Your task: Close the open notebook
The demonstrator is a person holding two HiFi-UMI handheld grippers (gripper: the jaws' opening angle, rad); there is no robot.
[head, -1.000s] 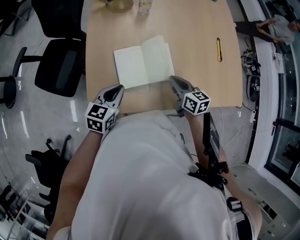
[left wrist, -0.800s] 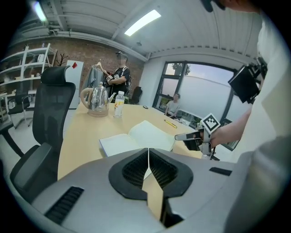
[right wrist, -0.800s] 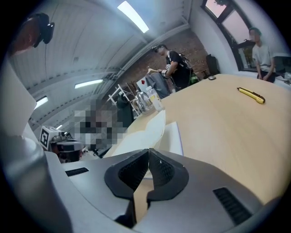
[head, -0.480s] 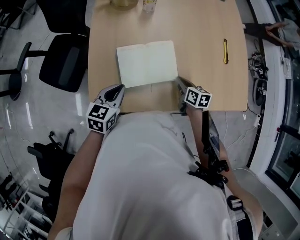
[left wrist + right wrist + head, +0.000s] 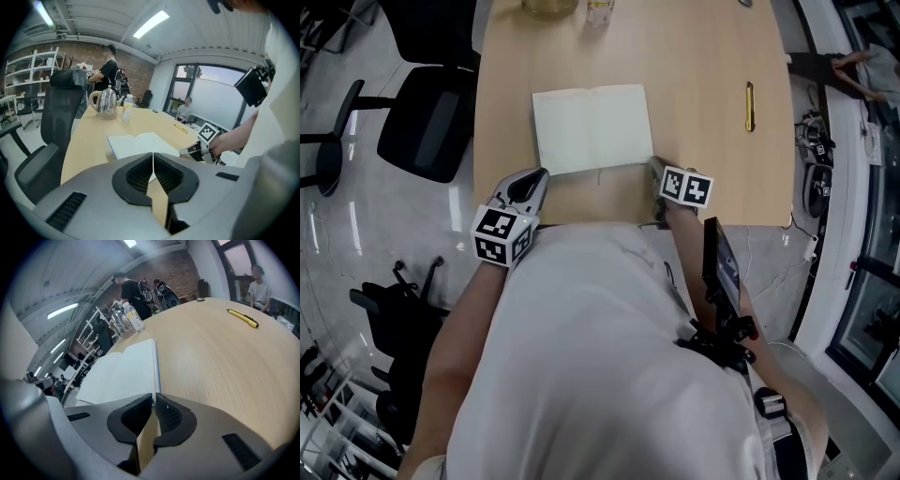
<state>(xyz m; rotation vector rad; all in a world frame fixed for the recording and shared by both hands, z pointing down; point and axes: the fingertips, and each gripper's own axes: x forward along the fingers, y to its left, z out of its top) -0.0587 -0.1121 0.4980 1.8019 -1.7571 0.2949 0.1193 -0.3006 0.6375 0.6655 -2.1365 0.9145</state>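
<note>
The open notebook (image 5: pixel 592 128) lies flat on the wooden table (image 5: pixel 703 84), blank pages up; it also shows as the notebook (image 5: pixel 140 143) and the notebook (image 5: pixel 124 371) in the two gripper views. My left gripper (image 5: pixel 540 175) hovers at the table's near edge, just short of the notebook's near left corner, jaws shut on nothing. Shut and empty too, my right gripper (image 5: pixel 653 165) sits at the notebook's near right corner, its tips (image 5: pixel 153 398) right by the blue-edged cover. The left gripper view shows the right gripper (image 5: pixel 194 150) beside that corner.
A yellow pen (image 5: pixel 749 105) lies on the table to the right. A metal kettle (image 5: pixel 546 7) and a bottle (image 5: pixel 600 9) stand at the far end. Black office chairs (image 5: pixel 422 122) stand left of the table. People are in the background.
The notebook's right page, raised a second ago, now lies flat. My right gripper has moved up to the notebook's near right corner. The left gripper has stayed put.
</note>
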